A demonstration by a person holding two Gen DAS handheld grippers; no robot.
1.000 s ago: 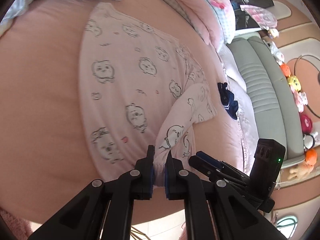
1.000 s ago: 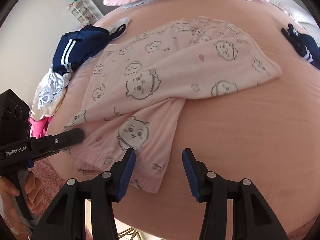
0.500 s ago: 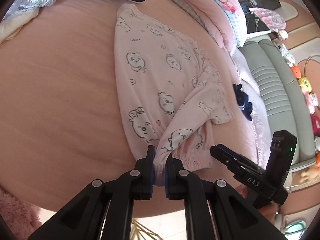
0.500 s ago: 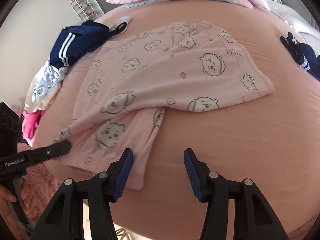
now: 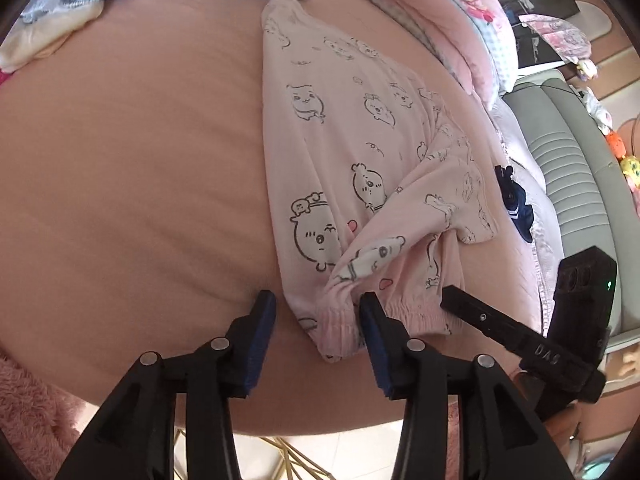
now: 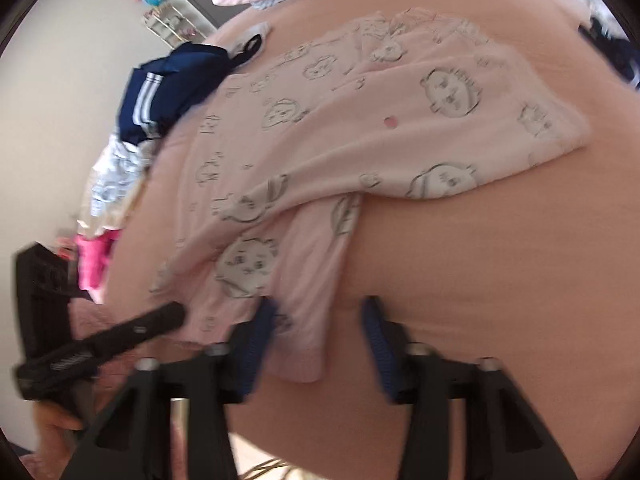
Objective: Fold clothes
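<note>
A pale pink pyjama garment (image 5: 344, 148) printed with cartoon faces lies partly folded on the pink bed (image 5: 132, 184). Its gathered cuff end (image 5: 340, 320) rests at the near bed edge. My left gripper (image 5: 318, 320) is open, its jaws on either side of that cuff, holding nothing. In the right wrist view the same garment (image 6: 360, 152) spreads across the bed, one leg end (image 6: 308, 320) hanging toward me. My right gripper (image 6: 320, 328) is open over that leg end. Each gripper also shows in the other's view: the right one (image 5: 520, 340) and the left one (image 6: 100, 340).
Navy striped clothes (image 6: 168, 92) and white and pink garments (image 6: 108, 184) are piled at the far left of the bed. A small navy item (image 5: 514, 204) lies to the right. Pillows (image 5: 460, 20) and a grey sofa (image 5: 576, 184) stand beyond. A fluffy pink rug (image 5: 28, 416) lies below.
My left gripper was shut on the cuff and pulled it toward the near edge; now it has opened and let go. The right gripper stays open and has moved closer to the leg end.
</note>
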